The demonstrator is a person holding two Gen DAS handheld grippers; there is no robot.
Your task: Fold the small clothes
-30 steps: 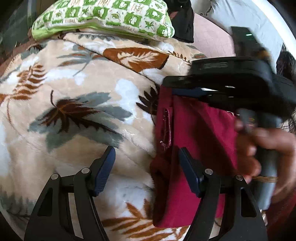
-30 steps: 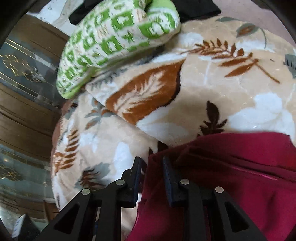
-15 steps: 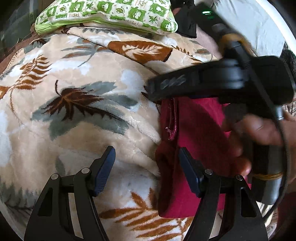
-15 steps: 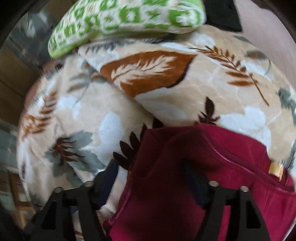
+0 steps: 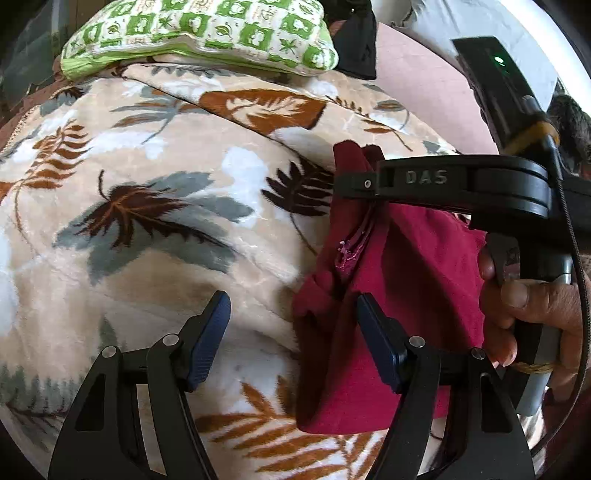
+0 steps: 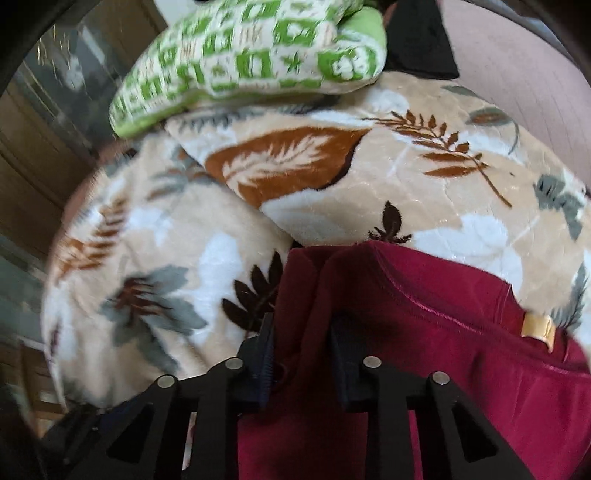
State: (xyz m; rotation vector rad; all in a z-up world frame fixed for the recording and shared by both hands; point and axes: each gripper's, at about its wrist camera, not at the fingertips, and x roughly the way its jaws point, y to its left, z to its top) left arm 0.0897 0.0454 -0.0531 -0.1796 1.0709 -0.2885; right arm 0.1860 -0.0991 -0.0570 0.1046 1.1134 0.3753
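A maroon garment (image 5: 406, 266) lies folded over on a leaf-patterned blanket (image 5: 147, 184). In the left wrist view my right gripper (image 5: 351, 182) reaches in from the right, held by a hand (image 5: 532, 306), with the garment's upper left corner bunched in its tips. In the right wrist view the jaws of my right gripper (image 6: 301, 325) are closing, with a fold of the maroon garment (image 6: 406, 350) pinched between them. My left gripper (image 5: 291, 299) stands open low over the garment's left edge. Its right finger is over the cloth and its left finger over the blanket.
A green-and-white checked pillow (image 5: 199, 33) lies at the blanket's far end, with a black cloth (image 5: 354, 40) beside it and a pink sheet (image 5: 417, 96) to the right. A yellow tag (image 6: 537, 326) shows on the garment. Dark wooden furniture (image 6: 44, 147) stands left of the bed.
My right gripper stood wide over the garment half a second ago and has now narrowed on its upper corner, which stands bunched up. My left gripper has kept still and open.
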